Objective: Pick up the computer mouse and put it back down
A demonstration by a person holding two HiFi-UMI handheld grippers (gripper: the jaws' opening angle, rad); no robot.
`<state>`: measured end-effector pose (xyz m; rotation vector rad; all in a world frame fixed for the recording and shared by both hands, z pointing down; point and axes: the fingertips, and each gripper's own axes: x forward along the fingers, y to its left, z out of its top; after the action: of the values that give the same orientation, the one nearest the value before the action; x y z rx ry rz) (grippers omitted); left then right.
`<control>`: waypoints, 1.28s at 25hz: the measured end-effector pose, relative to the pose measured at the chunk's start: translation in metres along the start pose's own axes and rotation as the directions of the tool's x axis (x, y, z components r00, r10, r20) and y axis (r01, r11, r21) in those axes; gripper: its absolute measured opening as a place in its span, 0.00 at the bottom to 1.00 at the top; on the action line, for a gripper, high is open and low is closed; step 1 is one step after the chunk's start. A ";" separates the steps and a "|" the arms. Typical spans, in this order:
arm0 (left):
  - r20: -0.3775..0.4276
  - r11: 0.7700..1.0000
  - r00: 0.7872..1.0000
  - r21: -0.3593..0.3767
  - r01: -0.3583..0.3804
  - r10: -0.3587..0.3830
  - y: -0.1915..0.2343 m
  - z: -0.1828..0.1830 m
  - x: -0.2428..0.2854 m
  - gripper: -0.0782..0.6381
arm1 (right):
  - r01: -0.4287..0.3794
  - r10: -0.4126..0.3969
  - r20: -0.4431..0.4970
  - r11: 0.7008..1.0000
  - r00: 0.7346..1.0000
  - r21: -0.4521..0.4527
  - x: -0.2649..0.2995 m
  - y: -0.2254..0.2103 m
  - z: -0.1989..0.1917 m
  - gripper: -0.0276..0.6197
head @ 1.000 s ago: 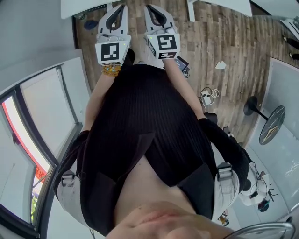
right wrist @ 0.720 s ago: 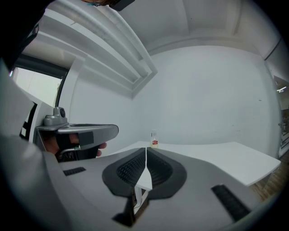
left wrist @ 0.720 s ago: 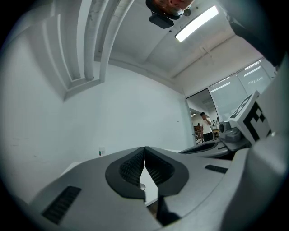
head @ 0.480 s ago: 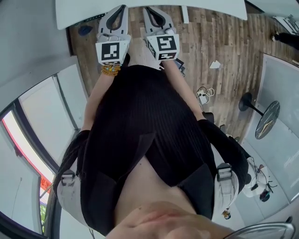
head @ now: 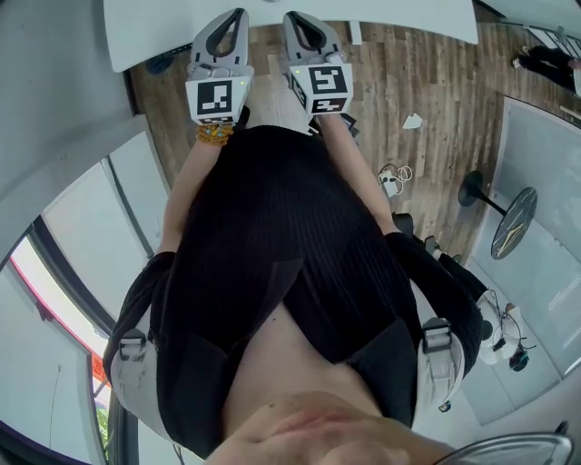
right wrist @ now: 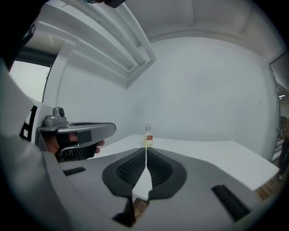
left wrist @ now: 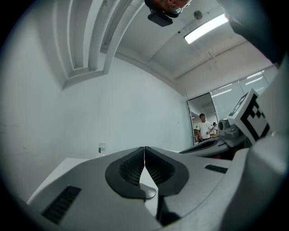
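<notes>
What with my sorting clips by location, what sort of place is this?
Probably an office or meeting room: a long white table, a wood-plank floor and a ceiling strip light point that way.

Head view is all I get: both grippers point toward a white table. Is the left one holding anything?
Observer: No. The left gripper has its jaws together, with nothing between them.
Operator: And the right?
Observer: The right gripper is shut and empty too.
Operator: Anything on the table?
Observer: A small bottle stands on it, ahead of the right gripper. No mouse shows in any view.
</notes>
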<state>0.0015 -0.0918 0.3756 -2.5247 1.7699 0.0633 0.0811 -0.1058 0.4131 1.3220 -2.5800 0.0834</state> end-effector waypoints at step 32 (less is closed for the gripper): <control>0.047 0.998 0.997 0.010 0.068 -0.068 0.087 -0.005 0.085 0.13 | 0.158 -0.159 -0.033 0.987 0.987 -0.018 0.110 -0.082 0.014 0.09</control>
<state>-0.0516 -0.2020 0.3727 -2.5530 1.6628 0.1110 0.0827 -0.2433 0.4210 1.5013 -2.4322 0.0571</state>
